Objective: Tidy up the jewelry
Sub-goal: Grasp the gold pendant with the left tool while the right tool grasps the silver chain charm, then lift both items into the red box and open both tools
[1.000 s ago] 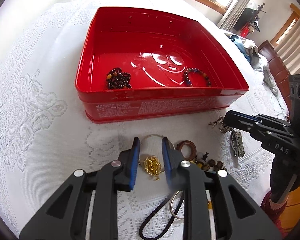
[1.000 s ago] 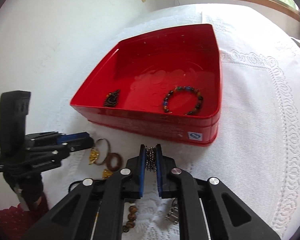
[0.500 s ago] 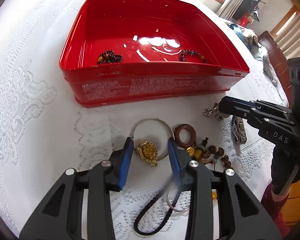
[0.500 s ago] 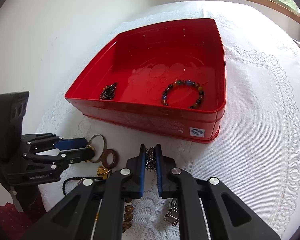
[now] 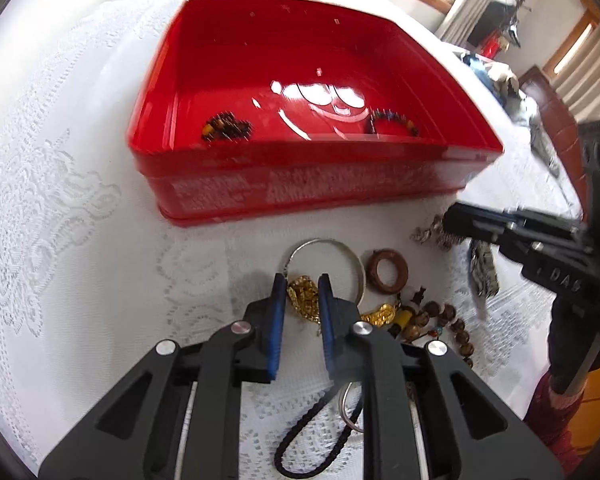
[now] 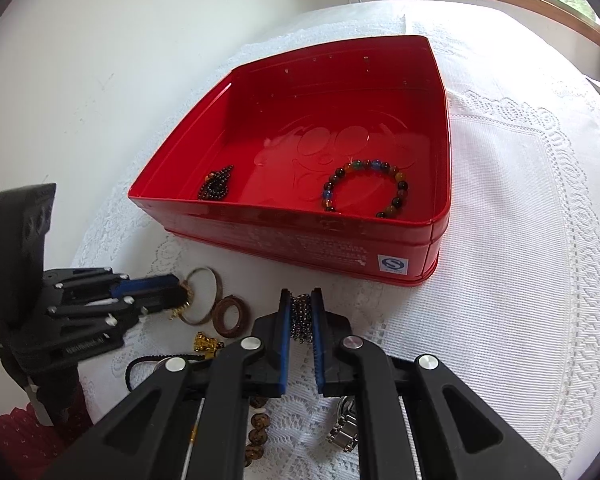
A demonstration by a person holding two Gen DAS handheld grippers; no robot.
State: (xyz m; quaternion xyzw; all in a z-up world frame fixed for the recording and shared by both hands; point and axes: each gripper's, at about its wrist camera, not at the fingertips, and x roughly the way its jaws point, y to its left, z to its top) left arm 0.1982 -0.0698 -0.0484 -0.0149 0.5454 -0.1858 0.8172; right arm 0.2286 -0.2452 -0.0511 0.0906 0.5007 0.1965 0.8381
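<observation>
**Me:** Left gripper [image 5: 302, 294] is clamped on the gold pendant [image 5: 305, 297], low on the lace tablecloth [image 5: 72, 240] just in front of the red tin [image 5: 300, 188]. Right gripper [image 6: 301, 312] is pinched on a dark metal chain [image 6: 300, 317], also short of the tin's near wall.

**You:** What's in the tin?

**Me:** Two pieces on the floor: a dark bead bracelet [image 6: 217, 188] on the left, a multicolour bead bracelet [image 6: 366, 188] on the right. Everything else sits outside: silver bangle [image 5: 332, 258], wooden ring [image 5: 387, 270], brown bead string [image 5: 440, 320], black cord [image 5: 312, 444], watch [image 6: 343, 426].

**You:** How do I do the lift well?

**Me:** My read: the pendant lies inside the bangle loop, touching or nearly so. Lift straight up and slowly; stop if the bangle drags. Clear the tin's rim before going forward, and let go low over bare red floor between the two bracelets. Same for the chain, and keep the two grippers apart.
</observation>
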